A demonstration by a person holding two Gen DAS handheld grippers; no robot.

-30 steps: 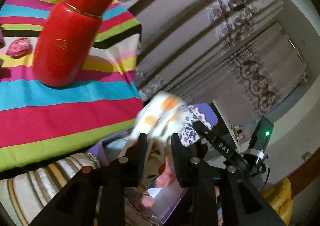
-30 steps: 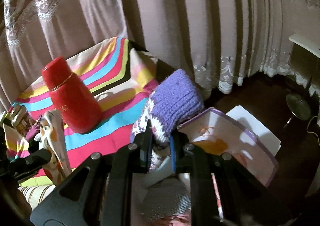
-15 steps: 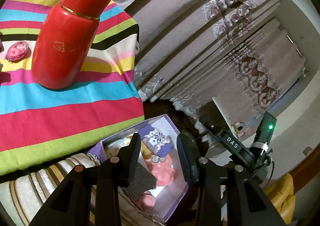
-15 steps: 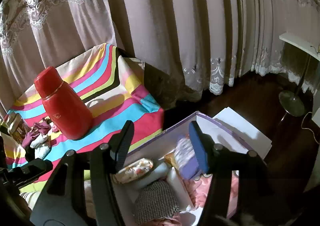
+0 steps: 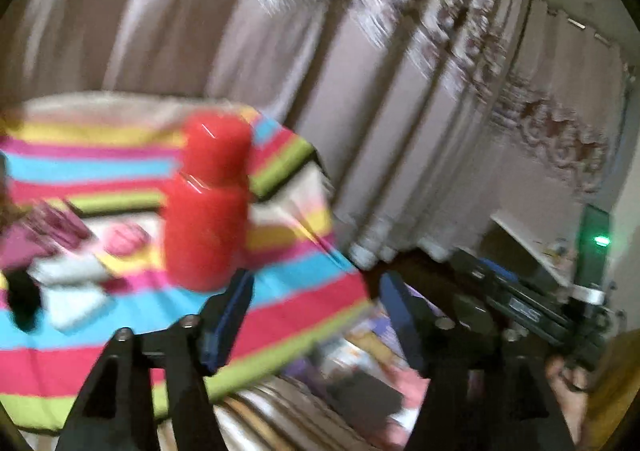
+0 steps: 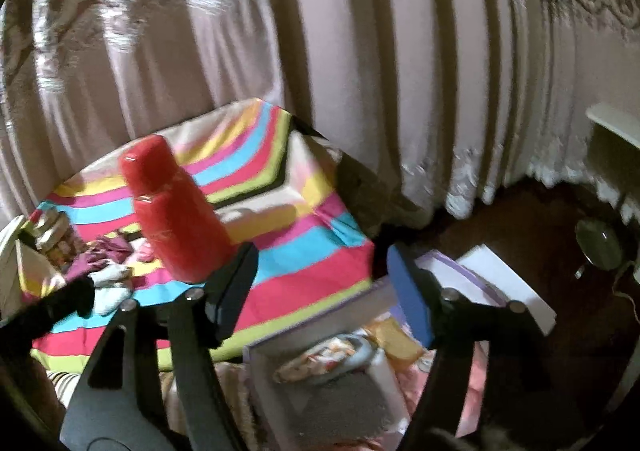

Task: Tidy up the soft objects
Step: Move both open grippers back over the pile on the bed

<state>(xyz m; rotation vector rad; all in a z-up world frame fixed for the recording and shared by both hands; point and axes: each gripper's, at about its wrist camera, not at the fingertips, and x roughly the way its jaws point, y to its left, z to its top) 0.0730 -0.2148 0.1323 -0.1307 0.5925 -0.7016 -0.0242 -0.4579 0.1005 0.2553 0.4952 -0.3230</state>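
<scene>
At the far left of the right wrist view, a loose heap of small soft items (image 6: 106, 271), magenta, white and pale blue cloth pieces, lies on the rainbow-striped tablecloth (image 6: 304, 271); they sit within easy reach, likely the pile waiting to be sorted. Just right of them stands a tall glossy red flask (image 6: 176, 211), upright and apart from the cloths, so it probably plays no part in the sorting. Next come the 2 tools. The left gripper (image 5: 316, 315) has its jaws opening with nothing between them, hanging over the table's near edge. The right gripper (image 6: 320, 291) is likewise opening and empty, poised above the gap between table and box. Lower right, a white cardboard box with purple trim (image 6: 260, 371) sits below the table edge, apparently so cloths can be dropped in from above. Inside it lie a floral-print fabric bundle (image 6: 320, 361), something grey (image 6: 352, 391) and pink pieces (image 6: 424, 375). Blur hides finer detail.
</scene>
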